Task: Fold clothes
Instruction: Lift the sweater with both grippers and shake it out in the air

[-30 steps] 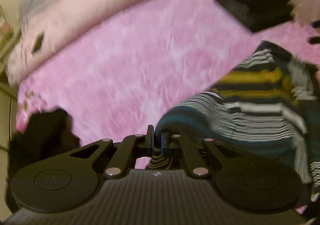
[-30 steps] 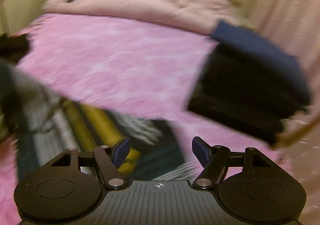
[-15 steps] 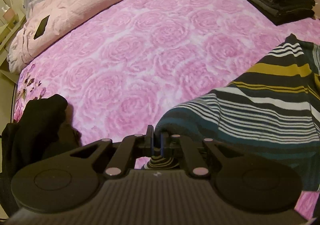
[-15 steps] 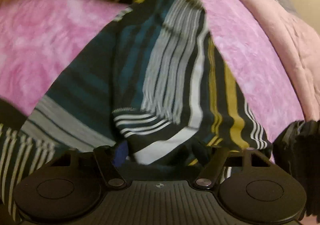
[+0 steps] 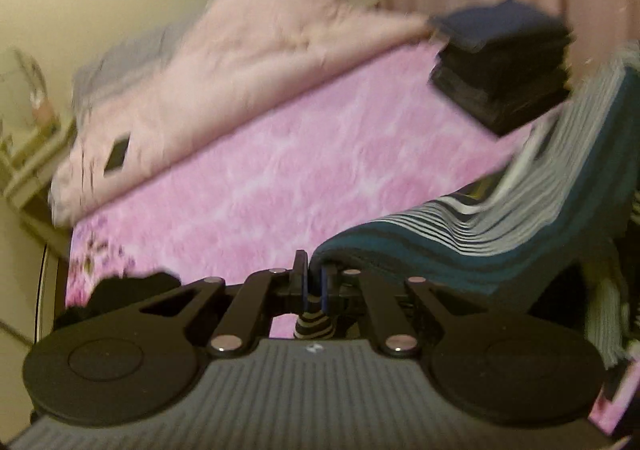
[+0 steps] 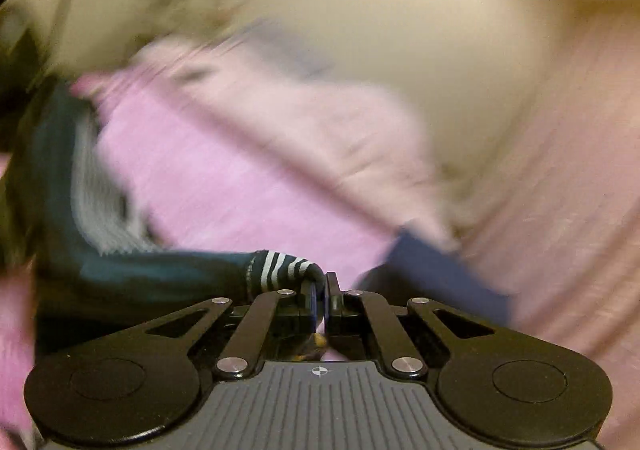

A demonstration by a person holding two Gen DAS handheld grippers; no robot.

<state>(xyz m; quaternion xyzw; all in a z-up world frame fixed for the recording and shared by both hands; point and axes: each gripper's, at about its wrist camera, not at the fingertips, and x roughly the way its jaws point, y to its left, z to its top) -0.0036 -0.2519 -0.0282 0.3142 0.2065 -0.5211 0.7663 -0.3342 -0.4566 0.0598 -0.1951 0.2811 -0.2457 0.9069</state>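
- Pinching a soft knitted sweater with teal, grey and white stripes, the left gripper has its jaws nearly together on a striped edge.
- The right gripper clamps another striped edge; the knit hangs above the bed's fuzzy pink rose-patterned blanket.
- A folded stack of dark clothes sits beyond, beside a pale pink rumpled quilt.

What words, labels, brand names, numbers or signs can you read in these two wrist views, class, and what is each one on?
None can be read.
Left gripper body: a small round mark only, no letters.
Right gripper body: the same kind of mark, no letters.
Striped sweater, folded stack, dark patch on the pink duvet: blurred, no text made out.
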